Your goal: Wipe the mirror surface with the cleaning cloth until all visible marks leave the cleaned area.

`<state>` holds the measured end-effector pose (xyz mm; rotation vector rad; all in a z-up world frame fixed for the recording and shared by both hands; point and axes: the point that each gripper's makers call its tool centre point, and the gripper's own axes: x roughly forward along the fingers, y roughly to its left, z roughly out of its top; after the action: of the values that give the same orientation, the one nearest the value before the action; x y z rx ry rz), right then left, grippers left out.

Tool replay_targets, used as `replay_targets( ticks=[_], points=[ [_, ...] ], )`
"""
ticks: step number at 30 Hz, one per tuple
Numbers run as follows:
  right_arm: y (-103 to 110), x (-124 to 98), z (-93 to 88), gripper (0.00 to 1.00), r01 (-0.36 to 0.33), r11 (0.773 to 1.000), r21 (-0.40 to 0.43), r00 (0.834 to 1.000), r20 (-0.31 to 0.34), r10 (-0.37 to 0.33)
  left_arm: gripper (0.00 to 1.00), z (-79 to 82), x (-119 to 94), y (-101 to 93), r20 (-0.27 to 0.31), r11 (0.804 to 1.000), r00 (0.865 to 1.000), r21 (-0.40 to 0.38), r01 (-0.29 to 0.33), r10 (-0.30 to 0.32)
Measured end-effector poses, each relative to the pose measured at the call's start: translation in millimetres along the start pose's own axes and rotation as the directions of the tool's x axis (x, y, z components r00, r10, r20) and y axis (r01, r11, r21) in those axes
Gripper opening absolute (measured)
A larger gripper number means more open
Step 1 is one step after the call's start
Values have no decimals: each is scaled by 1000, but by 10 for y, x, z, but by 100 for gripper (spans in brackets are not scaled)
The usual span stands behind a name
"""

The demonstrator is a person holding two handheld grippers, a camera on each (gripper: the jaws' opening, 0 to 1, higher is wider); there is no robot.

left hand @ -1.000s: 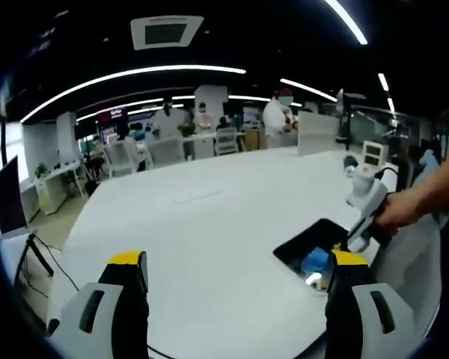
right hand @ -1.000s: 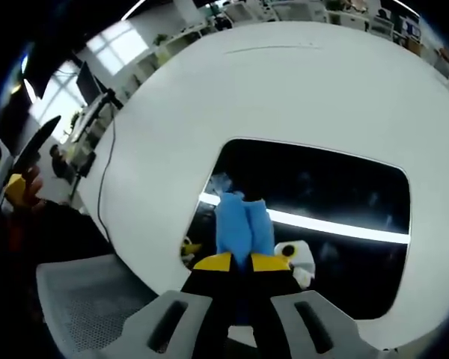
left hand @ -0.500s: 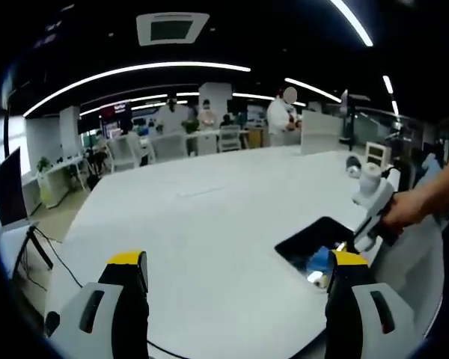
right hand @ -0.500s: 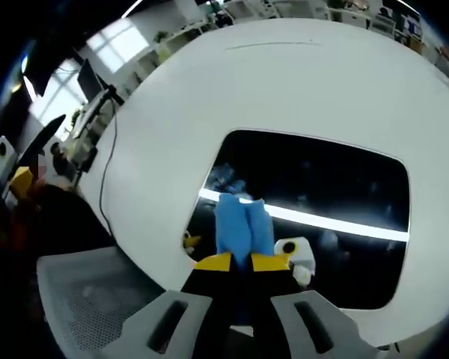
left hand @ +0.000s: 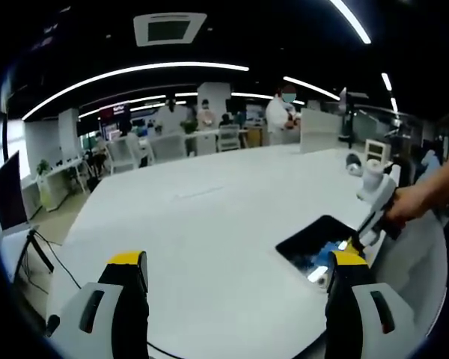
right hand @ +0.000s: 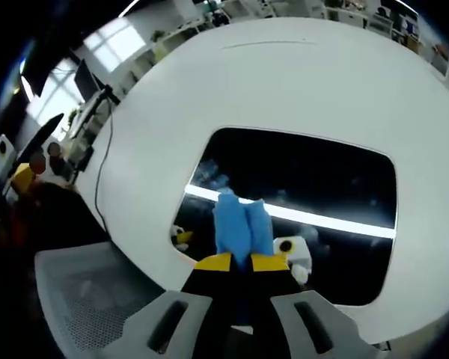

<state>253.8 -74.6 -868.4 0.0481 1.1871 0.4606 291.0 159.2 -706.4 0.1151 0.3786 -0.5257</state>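
left gripper view: the left gripper (left hand: 236, 269) hovers above the white table (left hand: 209, 217) with its jaws wide apart and nothing between them. the mirror (left hand: 322, 245) lies flat near the table's edge, and the right gripper (left hand: 350, 243), held by a hand (left hand: 408, 208), presses the blue cleaning cloth (left hand: 329, 250) on it.

right gripper view: the right gripper (right hand: 242, 261) has its jaws closed tight on the cleaning cloth (right hand: 242, 224), which touches the dark mirror (right hand: 307, 187) near its close edge. the mirror reflects a bright ceiling light.

Cloth (right hand: 243, 226) blue; mirror (right hand: 322, 187) dark; table (right hand: 284, 82) white; claw (right hand: 239, 263) tips yellow
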Motion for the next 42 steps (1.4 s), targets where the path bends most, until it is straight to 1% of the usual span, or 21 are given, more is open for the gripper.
replay_targets(
  ticks=[2, 4, 6, 12, 21, 24, 27, 31, 33, 35, 38, 42],
  points=[
    [-41, -18, -9, 1, 3, 1000, 5, 1000, 0, -3, 100, -2, 12, -20, -6, 1000, 1000, 5, 7, -7],
    [-80, -37, -31, 1, 5, 1000, 11, 1000, 0, -5, 100, -50, 32, -83, -37, 999, 999, 19, 38, -37],
    [-116, -60, -54, 1, 10, 1000, 20, 1000, 1, -10, 100, -85, 45, -93, -54, 998, 998, 55, 36, -33],
    [-169, -94, -73, 1, 19, 1000, 23, 1000, -1, -19, 100, -56, 55, -125, -44, 998, 998, 46, 41, -39],
    [-143, -65, -39, 1, 13, 999, 31, 1000, -4, -13, 100, -84, 60, -171, -47, 997, 998, 59, 50, -47],
    [-135, -52, 5, 1, 13, 999, 31, 1000, -2, -13, 100, -83, 60, -132, -31, 999, 999, 35, 37, -36],
    [-139, -19, 33, 1, 13, 1000, 21, 1000, -2, -13, 100, -140, 86, -131, -36, 999, 999, 26, 32, -31],
    [-153, -7, 94, 1, 10, 1000, 25, 1000, 7, -10, 100, -200, 97, -176, -48, 999, 998, 35, 33, -32],
    [-164, 2, 121, 1, 8, 999, 33, 1000, 9, -9, 100, -209, 82, -202, -42, 999, 999, 21, 30, -29],
    [-161, 1, 130, 1, 6, 999, 31, 1000, 7, -6, 100, -236, 77, -256, -37, 999, 998, 1, 43, -43],
    [-169, 10, 148, 1, 6, 1000, 29, 1000, 6, -6, 100, -288, 88, -300, -40, 999, 998, -7, 43, -44],
    [-182, 28, 204, 1, 6, 1000, 25, 1000, 9, -7, 100, -316, 98, -328, -45, 999, 998, -17, 44, -45]
  ],
)
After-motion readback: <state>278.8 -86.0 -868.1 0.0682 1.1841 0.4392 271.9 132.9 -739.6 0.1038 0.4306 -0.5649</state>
